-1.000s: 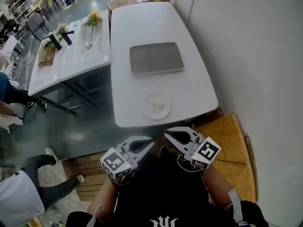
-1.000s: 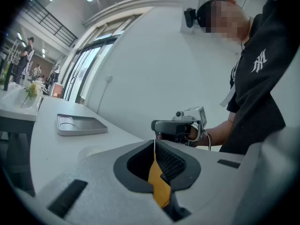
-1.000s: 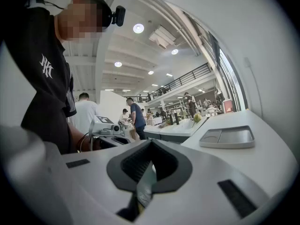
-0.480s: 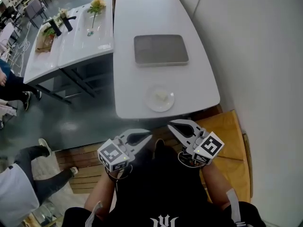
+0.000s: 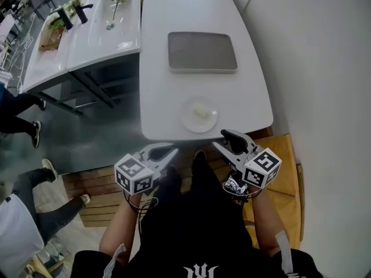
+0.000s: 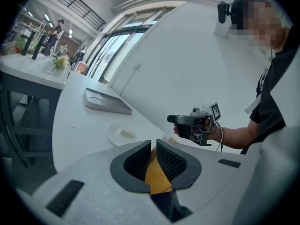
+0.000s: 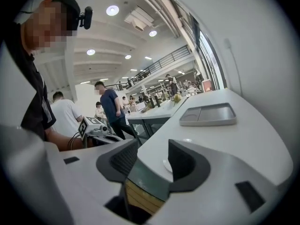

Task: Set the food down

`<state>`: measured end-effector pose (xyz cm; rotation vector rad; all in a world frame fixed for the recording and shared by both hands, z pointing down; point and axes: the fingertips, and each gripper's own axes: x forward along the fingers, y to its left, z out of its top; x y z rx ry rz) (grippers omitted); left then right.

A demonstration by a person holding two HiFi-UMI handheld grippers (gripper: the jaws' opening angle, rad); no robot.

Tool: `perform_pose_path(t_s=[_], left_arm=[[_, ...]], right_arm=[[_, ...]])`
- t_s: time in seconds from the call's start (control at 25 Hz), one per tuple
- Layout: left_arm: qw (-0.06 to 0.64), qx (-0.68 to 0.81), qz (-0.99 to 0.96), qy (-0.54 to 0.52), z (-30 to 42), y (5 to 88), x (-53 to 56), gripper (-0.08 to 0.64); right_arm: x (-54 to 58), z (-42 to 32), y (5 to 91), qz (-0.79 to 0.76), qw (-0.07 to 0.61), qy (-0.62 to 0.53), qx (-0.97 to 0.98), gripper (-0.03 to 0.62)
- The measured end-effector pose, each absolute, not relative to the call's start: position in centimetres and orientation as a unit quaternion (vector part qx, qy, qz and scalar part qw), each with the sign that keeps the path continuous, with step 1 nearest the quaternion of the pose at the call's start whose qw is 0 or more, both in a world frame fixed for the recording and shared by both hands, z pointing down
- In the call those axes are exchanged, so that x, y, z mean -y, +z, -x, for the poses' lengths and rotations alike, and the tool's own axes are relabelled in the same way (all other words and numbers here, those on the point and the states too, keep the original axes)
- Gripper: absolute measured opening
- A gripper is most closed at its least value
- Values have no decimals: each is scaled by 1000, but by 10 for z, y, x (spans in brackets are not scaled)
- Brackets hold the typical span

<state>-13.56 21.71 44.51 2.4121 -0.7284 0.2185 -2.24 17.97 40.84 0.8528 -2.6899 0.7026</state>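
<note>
- In the head view, the food (image 5: 201, 110), a small pale piece, lay on a white plate (image 5: 190, 122) near the closest edge of the white table (image 5: 162, 33), at 12 o'clock from the person. A grey tray (image 5: 202, 52) sat farther along the table at 12 o'clock, well apart from the plate.
- The left gripper (image 5: 171, 153) at 7 o'clock and the right gripper (image 5: 224, 141) at 5 o'clock from the plate both hung short of the table edge and pointed toward it, probably so that either one could reach the plate.
- In the left gripper view, its ribbed pads were pressed together with nothing between them. It looked idle, a spare hand kept out of the way. The plate (image 6: 115, 135) and food showed past it at 11 o'clock, and the right gripper at 2 o'clock.
- In the right gripper view, its jaws had just been opening and stood spread wide. Nothing was gripped; only the table edge and a sliver of the plate rim (image 7: 167, 164) showed beyond the gap. That spread suggested it was readying to take the plate or the food, neither yet touched.
</note>
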Motion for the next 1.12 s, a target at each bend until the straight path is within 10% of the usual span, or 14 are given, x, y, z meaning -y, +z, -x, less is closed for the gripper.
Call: perform_pose_path(t_s=[0.16, 0.32, 1.12], left_arm=[[328, 300, -892, 79, 131, 459, -193, 17], [364, 337, -863, 95, 120, 480, -170, 170], [504, 427, -727, 189, 120, 552, -110, 172]], right_arm=[[-149, 6, 434, -284, 136, 270, 910, 173], [-121, -7, 465, -250, 160, 323, 899, 173], [-47, -14, 557, -158, 263, 479, 822, 169]])
